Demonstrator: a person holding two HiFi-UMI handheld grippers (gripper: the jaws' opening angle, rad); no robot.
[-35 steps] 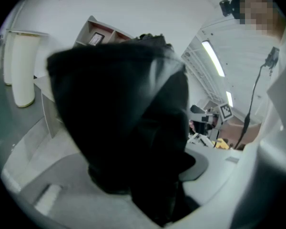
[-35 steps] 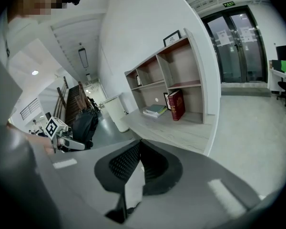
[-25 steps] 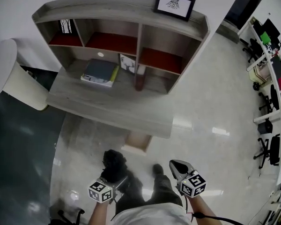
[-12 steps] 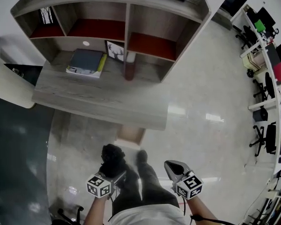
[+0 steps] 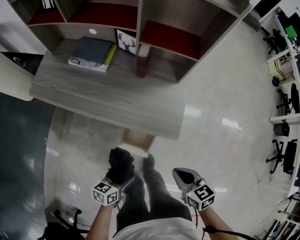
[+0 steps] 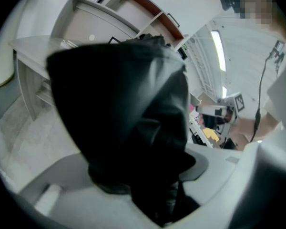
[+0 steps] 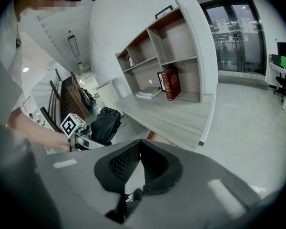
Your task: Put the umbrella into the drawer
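Note:
A folded black umbrella [image 5: 121,165] is clamped in my left gripper [image 5: 119,178], low at the left of the head view. In the left gripper view the umbrella [image 6: 119,113] fills most of the picture, and my left gripper [image 6: 148,190] is shut on it. My right gripper [image 5: 184,176] hangs beside it to the right, jaws shut with nothing in them; its pads [image 7: 126,161] meet at the tip. A light wooden drawer [image 5: 137,142] sticks out under the desk's front edge, just ahead of the umbrella. The right gripper view also shows the umbrella [image 7: 105,124].
A grey wooden desk [image 5: 105,101] with a shelf unit [image 5: 140,14] stands ahead. On it lie stacked books [image 5: 92,54], a picture [image 5: 124,41] and a red book [image 7: 169,84]. My legs [image 5: 150,194] are between the grippers. Office chairs [image 5: 285,159] stand far right.
The head view has closed in on the desk, and the drawer front now shows below its edge. Both grippers have sunk a little; the umbrella stays in the left one.

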